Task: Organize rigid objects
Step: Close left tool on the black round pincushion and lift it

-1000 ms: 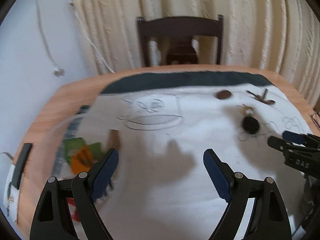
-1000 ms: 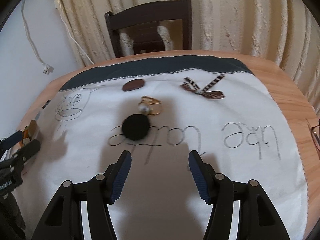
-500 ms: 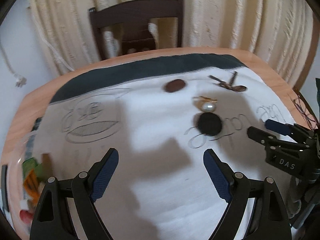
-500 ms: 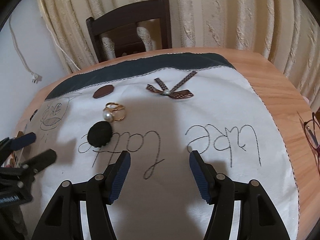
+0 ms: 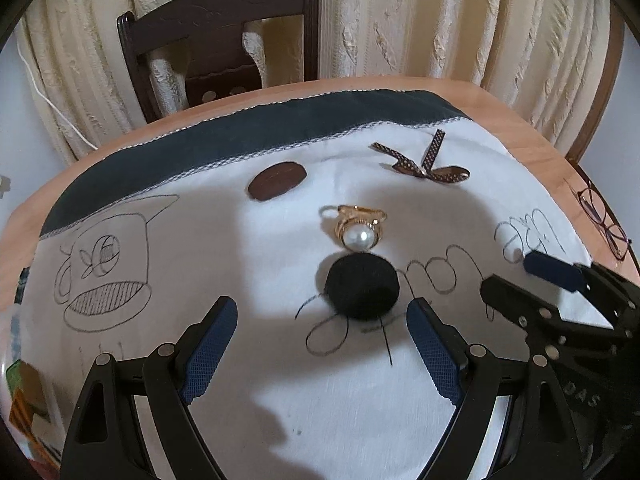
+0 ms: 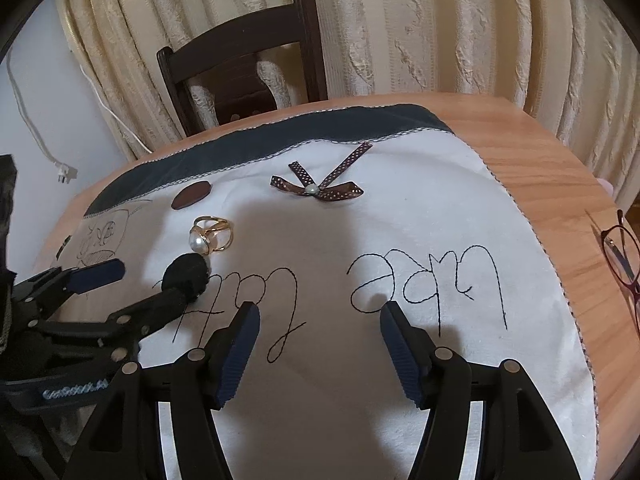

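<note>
Black pompom (image 5: 362, 287), gold pearl ring (image 5: 359, 227), brown dotted bow (image 5: 424, 164), white cloth (image 5: 320, 400).

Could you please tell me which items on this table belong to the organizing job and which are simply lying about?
Job items: black round pad, pearl ring, brown oval piece, dotted ribbon bow.

Lying about: eyeglasses, embroidered cloth, chair, curtain, white cable.

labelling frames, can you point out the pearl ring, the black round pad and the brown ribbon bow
pearl ring (image 5: 359, 236), left wrist view, on the pearl
black round pad (image 5: 362, 286), left wrist view, middle of its top
brown ribbon bow (image 6: 312, 189), right wrist view, on the centre bead
</note>
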`<action>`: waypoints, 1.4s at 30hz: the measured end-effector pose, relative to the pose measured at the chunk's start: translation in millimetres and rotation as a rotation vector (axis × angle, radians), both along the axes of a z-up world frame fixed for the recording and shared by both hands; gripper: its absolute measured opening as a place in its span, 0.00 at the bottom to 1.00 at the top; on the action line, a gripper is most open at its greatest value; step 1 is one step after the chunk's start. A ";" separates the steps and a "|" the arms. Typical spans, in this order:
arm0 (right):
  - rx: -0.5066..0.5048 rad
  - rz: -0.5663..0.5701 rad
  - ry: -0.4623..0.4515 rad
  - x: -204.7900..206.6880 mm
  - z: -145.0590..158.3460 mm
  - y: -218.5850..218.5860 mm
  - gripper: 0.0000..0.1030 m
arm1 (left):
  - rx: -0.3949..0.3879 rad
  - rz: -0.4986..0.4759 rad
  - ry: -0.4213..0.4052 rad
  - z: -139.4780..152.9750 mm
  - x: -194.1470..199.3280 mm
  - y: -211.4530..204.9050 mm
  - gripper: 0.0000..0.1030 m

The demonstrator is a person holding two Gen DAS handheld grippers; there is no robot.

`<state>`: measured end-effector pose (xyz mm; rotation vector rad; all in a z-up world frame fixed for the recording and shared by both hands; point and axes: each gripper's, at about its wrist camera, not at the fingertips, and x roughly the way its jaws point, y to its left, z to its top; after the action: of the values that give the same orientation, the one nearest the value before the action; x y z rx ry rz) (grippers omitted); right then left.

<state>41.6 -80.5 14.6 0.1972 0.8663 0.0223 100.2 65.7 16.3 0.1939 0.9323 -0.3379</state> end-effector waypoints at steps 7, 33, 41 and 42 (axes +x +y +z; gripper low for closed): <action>-0.027 -0.045 -0.008 -1.6 0.7 -5.2 0.64 | -0.012 -0.012 0.002 -3.7 7.6 -6.7 0.85; -0.068 -0.078 -0.026 -6.0 5.2 -7.4 0.64 | -0.016 -0.085 -0.022 -11.3 7.2 -27.1 0.48; -0.081 -0.082 -0.050 -9.0 8.8 -6.2 0.64 | -0.036 -0.079 -0.019 -9.8 5.5 -21.7 0.43; -0.081 -0.081 -0.053 -9.0 9.1 -6.0 0.64 | -0.037 -0.081 -0.019 -9.5 4.4 -21.9 0.43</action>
<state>32.5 -86.5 23.7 0.1551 0.8047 -0.0828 104.6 43.8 6.7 0.2015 0.9000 -0.4268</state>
